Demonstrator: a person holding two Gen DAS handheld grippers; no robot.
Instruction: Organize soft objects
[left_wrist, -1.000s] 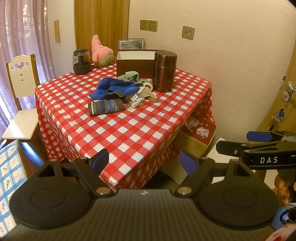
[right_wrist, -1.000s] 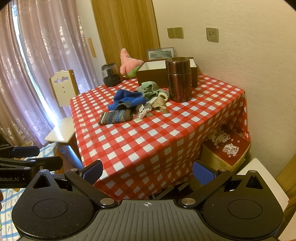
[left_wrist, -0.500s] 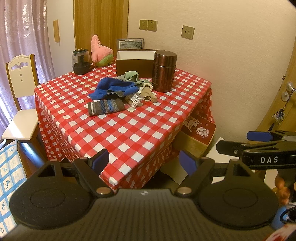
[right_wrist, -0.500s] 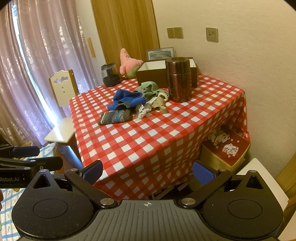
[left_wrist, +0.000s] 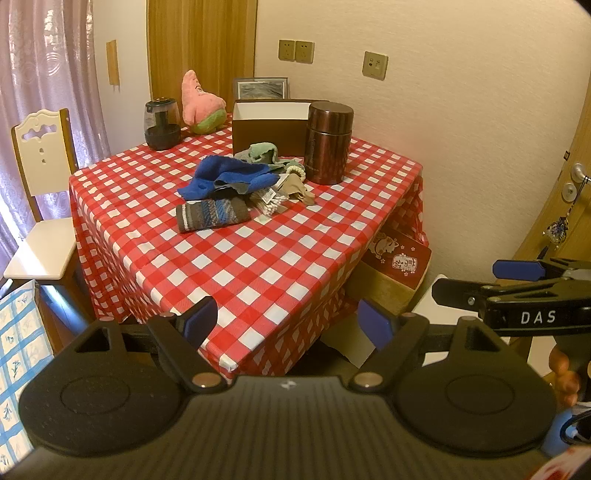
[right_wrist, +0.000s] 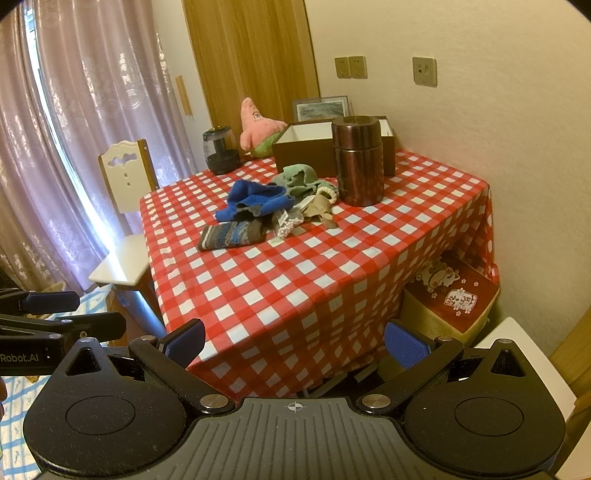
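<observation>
A pile of soft things lies mid-table on the red checked cloth (left_wrist: 258, 266): a blue cloth (left_wrist: 229, 175), a striped sock (left_wrist: 210, 215), a green cloth (left_wrist: 260, 151) and a beige piece (left_wrist: 295, 190). The right wrist view shows the same blue cloth (right_wrist: 256, 199) and striped sock (right_wrist: 231, 236). An open brown box (left_wrist: 271, 125) stands behind the pile. A pink star plush (left_wrist: 199, 103) sits at the back. My left gripper (left_wrist: 286, 321) and right gripper (right_wrist: 295, 341) both hang open and empty off the table's near corner, far from the pile.
A tall brown canister (left_wrist: 328, 142) stands right of the pile, a dark jar (left_wrist: 160, 125) at the back left. A white chair (left_wrist: 37, 206) is at the table's left side. A red and gold box (left_wrist: 397, 266) sits under the table's right edge.
Both views have barely shifted; the grippers stay open and nothing on the table has moved.
</observation>
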